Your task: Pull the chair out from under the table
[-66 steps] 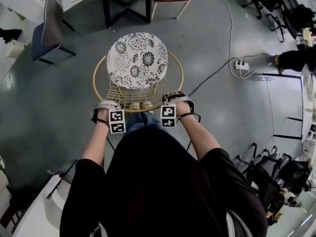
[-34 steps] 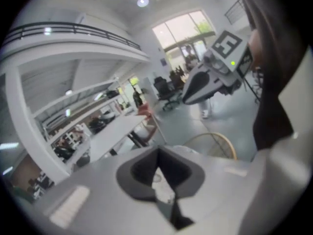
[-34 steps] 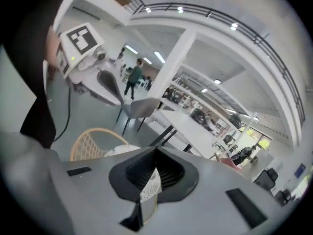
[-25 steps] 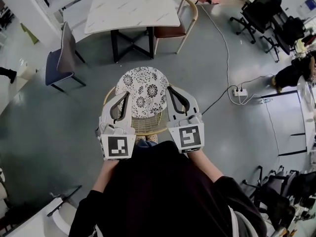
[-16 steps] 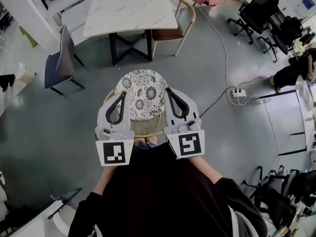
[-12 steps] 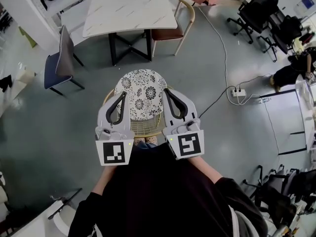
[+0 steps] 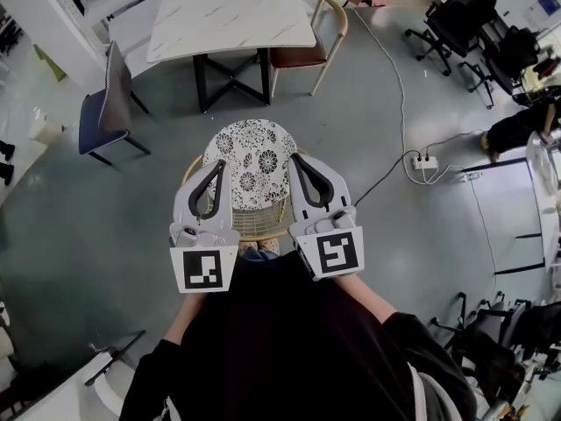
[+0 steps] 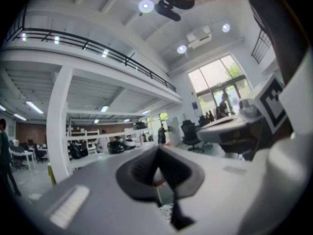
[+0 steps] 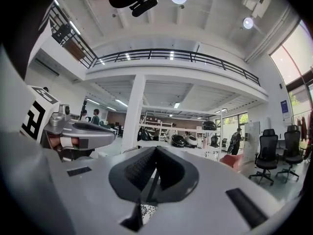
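Note:
The chair [image 7: 252, 160], a gold wire frame with a round black-and-white floral cushion, stands on the grey floor just in front of me, well apart from the white marble-top table [image 7: 232, 11]. Both grippers are held up level above the chair's back edge. In the head view the left gripper [image 7: 216, 167] and the right gripper [image 7: 296, 159] have their jaws together with nothing between them. The left gripper view shows the left gripper [image 8: 157, 153] shut against the room beyond. My right gripper [image 9: 155, 153] looks the same in its own view, with a sliver of cushion [image 9: 146, 212] below it.
A blue chair [image 7: 105, 103] stands at the table's left and a wooden chair [image 7: 307, 46] at its right. A power strip [image 7: 423, 162] with a cable lies on the floor to the right. Black office chairs [image 7: 465, 24] crowd the right side.
Both grippers have let go of the chair's back rim and risen above it, shut and empty. Over the last second they barely shifted.

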Action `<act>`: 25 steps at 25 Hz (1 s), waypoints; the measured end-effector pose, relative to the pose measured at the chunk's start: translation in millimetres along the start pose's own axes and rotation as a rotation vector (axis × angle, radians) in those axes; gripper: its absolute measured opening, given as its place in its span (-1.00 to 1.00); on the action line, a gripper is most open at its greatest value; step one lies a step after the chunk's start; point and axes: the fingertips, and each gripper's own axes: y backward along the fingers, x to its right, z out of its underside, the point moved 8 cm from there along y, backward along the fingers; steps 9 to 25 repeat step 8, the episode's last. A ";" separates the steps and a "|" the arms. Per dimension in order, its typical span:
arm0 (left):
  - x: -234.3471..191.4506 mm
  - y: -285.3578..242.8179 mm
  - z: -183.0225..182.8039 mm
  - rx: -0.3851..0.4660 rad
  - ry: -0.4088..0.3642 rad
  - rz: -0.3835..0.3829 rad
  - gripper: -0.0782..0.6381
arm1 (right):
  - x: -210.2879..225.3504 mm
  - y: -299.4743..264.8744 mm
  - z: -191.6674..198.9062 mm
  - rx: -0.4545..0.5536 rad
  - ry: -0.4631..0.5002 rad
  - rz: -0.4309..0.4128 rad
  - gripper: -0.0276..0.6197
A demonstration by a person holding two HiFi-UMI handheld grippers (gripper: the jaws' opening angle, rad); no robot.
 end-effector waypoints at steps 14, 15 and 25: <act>-0.9 -1.7 2.0 0.000 0.008 -0.003 -0.76 | 0.7 -0.9 5.5 -0.012 0.003 0.000 -0.85; -0.9 -1.7 2.0 0.000 0.008 -0.003 -0.76 | 0.7 -0.9 5.5 -0.012 0.003 0.000 -0.85; -0.9 -1.7 2.0 0.000 0.008 -0.003 -0.76 | 0.7 -0.9 5.5 -0.012 0.003 0.000 -0.85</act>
